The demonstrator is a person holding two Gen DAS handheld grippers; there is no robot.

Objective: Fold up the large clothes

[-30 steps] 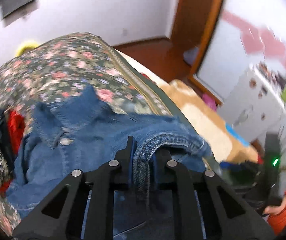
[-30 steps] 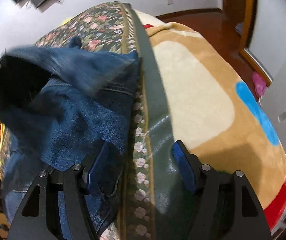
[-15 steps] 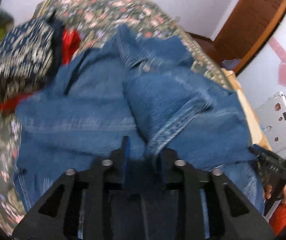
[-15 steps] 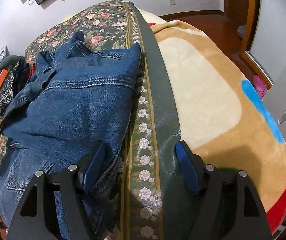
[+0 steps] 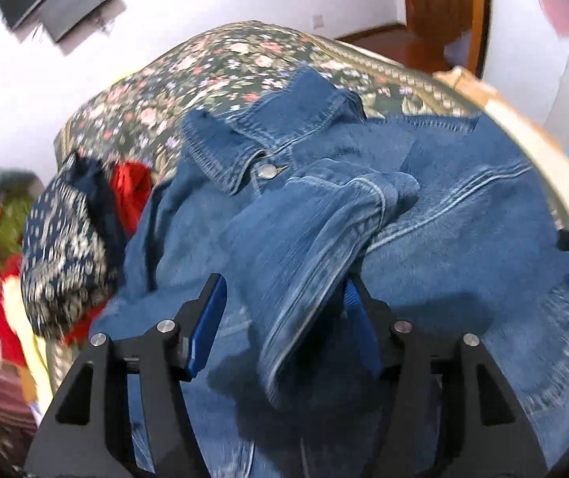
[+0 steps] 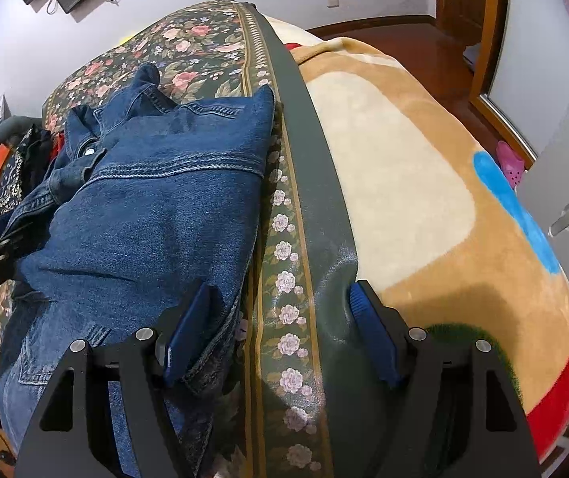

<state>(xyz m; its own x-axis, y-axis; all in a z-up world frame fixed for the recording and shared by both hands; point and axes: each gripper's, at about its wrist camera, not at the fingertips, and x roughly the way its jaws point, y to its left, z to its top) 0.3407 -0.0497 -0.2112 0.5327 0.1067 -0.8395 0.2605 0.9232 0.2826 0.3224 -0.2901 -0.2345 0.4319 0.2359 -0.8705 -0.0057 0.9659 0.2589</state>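
A blue denim jacket point(image 5: 463, 239) lies spread on the floral bed cover point(image 5: 204, 63), collar towards the far end. One sleeve point(image 5: 316, 239) is folded across its body. My left gripper point(image 5: 284, 283) hovers low over the jacket with its jaws opening. The sleeve's cuff lies loose between them, against the right pad point(image 5: 358, 318). My right gripper point(image 6: 280, 286) stands open at the jacket's point(image 6: 157, 215) right edge. Its left finger point(image 6: 188, 326) rests by the denim hem and its right finger is over the green border. It grips nothing.
A pile of clothes sits left of the jacket: a navy patterned garment point(image 5: 61, 247) and a red cloth point(image 5: 133, 187). A tan blanket point(image 6: 403, 159) covers the bed's right side. A white cabinet point(image 6: 563, 199) and a wooden door frame point(image 6: 491, 40) stand beyond it.
My left gripper came down with the sleeve pinched in it, laid the sleeve across the jacket, and its jaws have parted. The right gripper has stayed where it was.
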